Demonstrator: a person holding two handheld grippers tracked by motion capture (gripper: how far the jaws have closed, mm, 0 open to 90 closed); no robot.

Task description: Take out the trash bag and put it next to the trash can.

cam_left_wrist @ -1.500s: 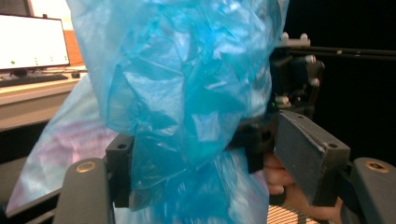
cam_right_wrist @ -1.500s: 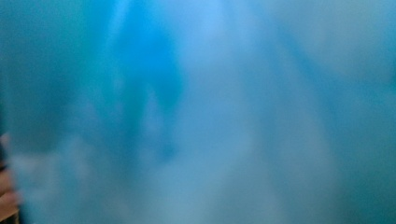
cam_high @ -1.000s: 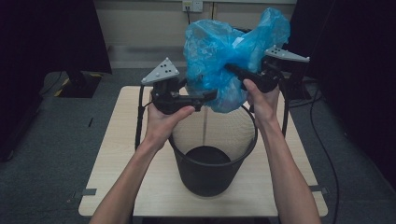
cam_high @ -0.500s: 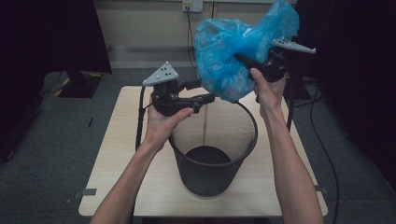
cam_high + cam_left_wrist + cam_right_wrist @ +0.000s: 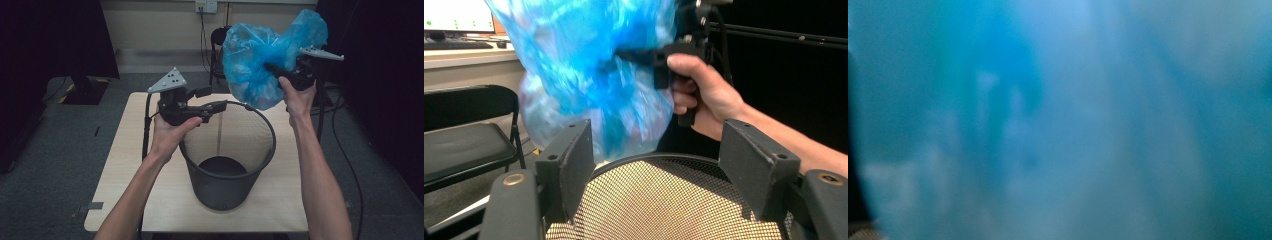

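Right gripper (image 5: 280,70) is clamped on the bag (image 5: 260,60) above the bin (image 5: 227,165); if dropped crooked, the rim could be missed.

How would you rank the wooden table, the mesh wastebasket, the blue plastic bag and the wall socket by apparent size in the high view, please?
1. wooden table
2. mesh wastebasket and blue plastic bag: they look about alike, and the bag is lifted nearer the camera, so I would not rank them.
3. wall socket, smallest by far.
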